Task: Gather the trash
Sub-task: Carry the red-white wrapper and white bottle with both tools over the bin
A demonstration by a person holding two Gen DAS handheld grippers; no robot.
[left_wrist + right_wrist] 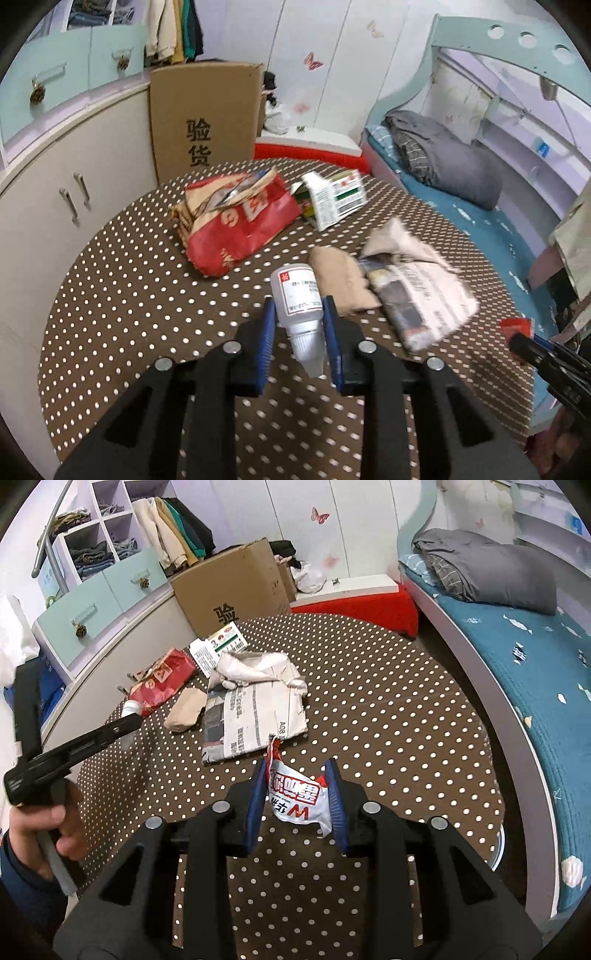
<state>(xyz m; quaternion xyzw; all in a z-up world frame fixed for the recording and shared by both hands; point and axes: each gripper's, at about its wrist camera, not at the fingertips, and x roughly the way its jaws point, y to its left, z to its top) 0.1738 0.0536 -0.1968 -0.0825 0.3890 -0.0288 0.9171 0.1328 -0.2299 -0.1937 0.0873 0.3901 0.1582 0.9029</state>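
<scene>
My left gripper (298, 308) is shut on a small white plastic bottle (300, 302), its cap end toward the camera, held just above the brown dotted cloth (129, 288). My right gripper (297, 771) is shut on a crumpled white and red snack wrapper (295, 797). On the cloth lie a red and tan paper bag (236, 221), a white and green carton (332, 199), a beige wad (341, 282) and folded newspaper (421, 291). From the right wrist view the left gripper (127, 720) shows at the left with the bottle (130, 706) in it, held by a hand (40, 830).
A big cardboard box (205, 118) stands behind the cloth, against pale cupboards (74, 206) on the left. A red mat (314, 155) lies at the back. A bed with blue sheet (528, 686) and grey pillow (491, 572) runs along the right.
</scene>
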